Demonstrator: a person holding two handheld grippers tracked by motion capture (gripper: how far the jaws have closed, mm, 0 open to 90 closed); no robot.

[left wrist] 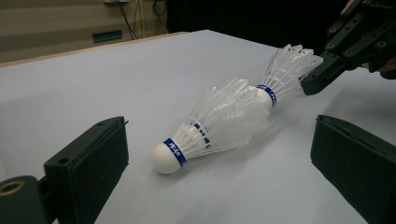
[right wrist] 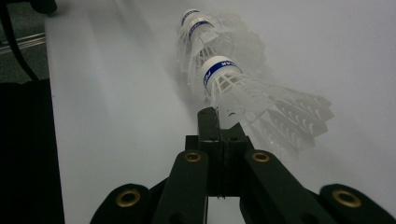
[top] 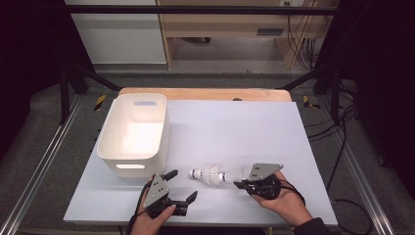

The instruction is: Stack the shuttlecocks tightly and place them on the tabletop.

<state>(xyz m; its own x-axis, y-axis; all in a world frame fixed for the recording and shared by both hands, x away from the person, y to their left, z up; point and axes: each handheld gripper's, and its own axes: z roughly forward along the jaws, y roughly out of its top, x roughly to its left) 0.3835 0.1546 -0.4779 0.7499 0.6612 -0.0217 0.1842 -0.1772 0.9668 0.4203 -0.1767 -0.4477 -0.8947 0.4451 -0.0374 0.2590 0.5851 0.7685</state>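
Three white feather shuttlecocks (top: 218, 175) with blue bands lie nested in a row on the white table top (top: 235, 127), corks pointing left. My right gripper (top: 239, 185) is shut on the feather skirt of the rearmost shuttlecock (right wrist: 224, 70), its closed jaws (right wrist: 212, 119) pinching the edge of the feathers. Seen from the left gripper view, the right gripper (left wrist: 314, 84) meets the skirt at the far end of the row (left wrist: 219, 121). My left gripper (top: 182, 185) is open just left of the front cork (left wrist: 163, 158), which lies between and beyond its two spread jaws (left wrist: 222, 156).
A white plastic bin (top: 110, 127) with handle slots stands at the table's left side, close behind the left gripper. The table's wooden back edge (top: 205, 93) runs behind it. Cables trail on the floor to the right (top: 342, 122).
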